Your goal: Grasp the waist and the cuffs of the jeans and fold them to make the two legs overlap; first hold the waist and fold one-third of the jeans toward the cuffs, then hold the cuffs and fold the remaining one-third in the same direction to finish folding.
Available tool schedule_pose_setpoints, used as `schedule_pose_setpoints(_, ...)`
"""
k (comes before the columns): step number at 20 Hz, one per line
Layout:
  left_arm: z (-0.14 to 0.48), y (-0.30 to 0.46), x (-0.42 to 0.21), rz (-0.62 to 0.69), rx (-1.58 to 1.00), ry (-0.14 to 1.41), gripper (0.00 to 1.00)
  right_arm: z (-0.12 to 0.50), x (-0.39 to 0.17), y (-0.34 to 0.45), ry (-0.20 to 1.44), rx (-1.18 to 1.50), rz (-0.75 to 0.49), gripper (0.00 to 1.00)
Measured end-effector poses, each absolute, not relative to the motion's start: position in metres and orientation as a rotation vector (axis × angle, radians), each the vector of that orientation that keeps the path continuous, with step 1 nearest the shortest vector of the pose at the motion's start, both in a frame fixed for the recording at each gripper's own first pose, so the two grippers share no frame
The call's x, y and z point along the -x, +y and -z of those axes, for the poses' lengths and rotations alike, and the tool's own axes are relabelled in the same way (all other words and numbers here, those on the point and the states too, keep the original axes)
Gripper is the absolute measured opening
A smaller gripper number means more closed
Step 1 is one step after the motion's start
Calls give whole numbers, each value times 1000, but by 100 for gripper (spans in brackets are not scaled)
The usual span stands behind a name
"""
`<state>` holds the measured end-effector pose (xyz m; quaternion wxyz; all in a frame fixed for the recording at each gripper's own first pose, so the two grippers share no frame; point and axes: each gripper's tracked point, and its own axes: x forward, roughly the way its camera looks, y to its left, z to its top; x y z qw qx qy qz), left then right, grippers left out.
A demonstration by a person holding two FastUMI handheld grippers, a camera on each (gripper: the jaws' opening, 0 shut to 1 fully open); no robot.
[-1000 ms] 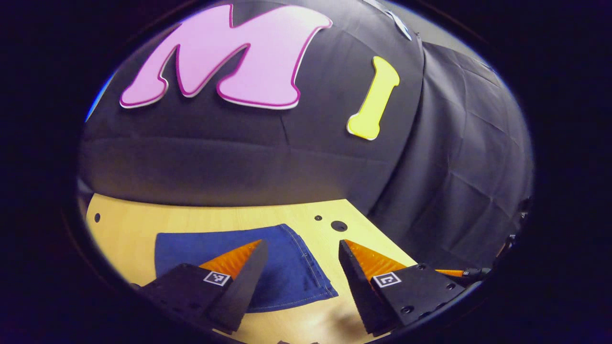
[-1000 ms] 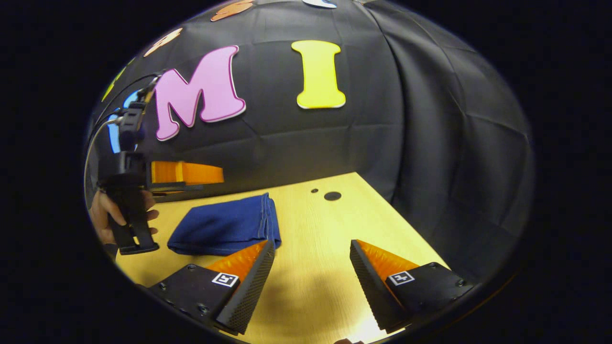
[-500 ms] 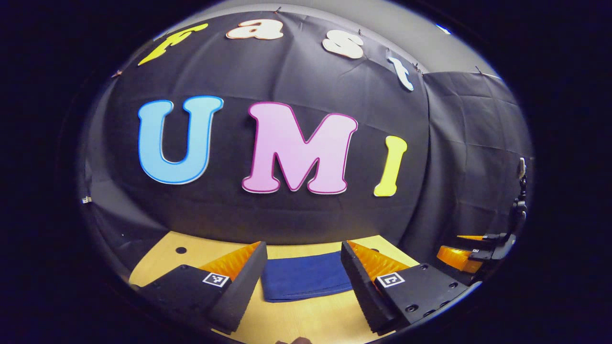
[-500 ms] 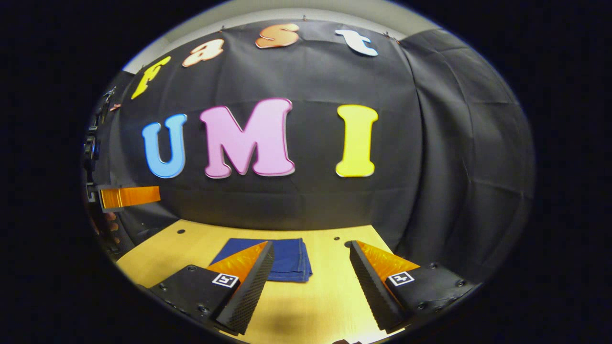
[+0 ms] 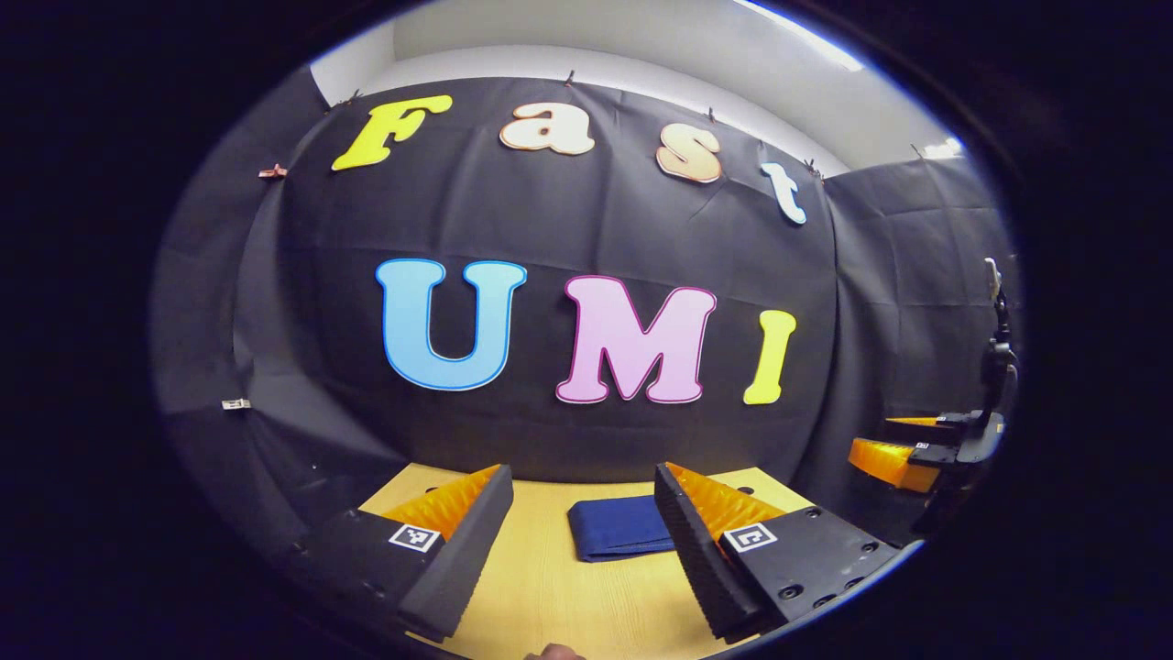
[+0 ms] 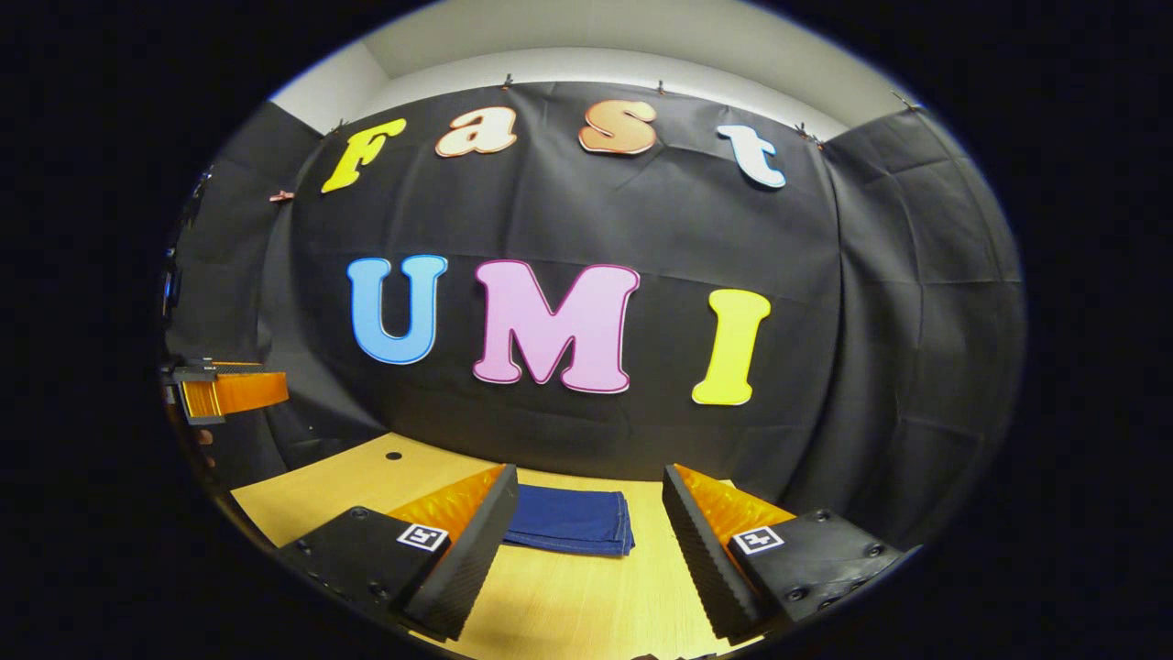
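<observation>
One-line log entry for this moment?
jeans: folded, flat on table | left gripper: open, clear | right gripper: open, clear

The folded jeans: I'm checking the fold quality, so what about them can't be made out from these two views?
- Left gripper view: the jeans' right end is hidden behind the left gripper's own finger.
- Right gripper view: the jeans' left end is hidden behind the right gripper's finger.
- Both views: waist, cuffs and layer alignment are too small and far to tell.
</observation>
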<state>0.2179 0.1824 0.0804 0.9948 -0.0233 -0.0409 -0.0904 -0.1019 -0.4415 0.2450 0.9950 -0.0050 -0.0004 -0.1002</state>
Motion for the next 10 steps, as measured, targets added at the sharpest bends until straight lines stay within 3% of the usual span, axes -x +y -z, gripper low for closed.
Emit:
schedule_pose_setpoints(3,-89,193,-205,143,20,-113,96,-251,109,-437,-28,-23,186,93)
schedule_pose_setpoints(6,-93,198,-200,88,49,-110,96,-254,116,-434,-51,-44,175,96)
schedule_pose_setpoints(7,-92,196,-197,86,65,-105,100,-251,117,-431,-44,-37,146,94)
schedule_pose_setpoints(10,-87,189,-191,93,88,-102,96,-248,113,-435,-40,-15,122,94)
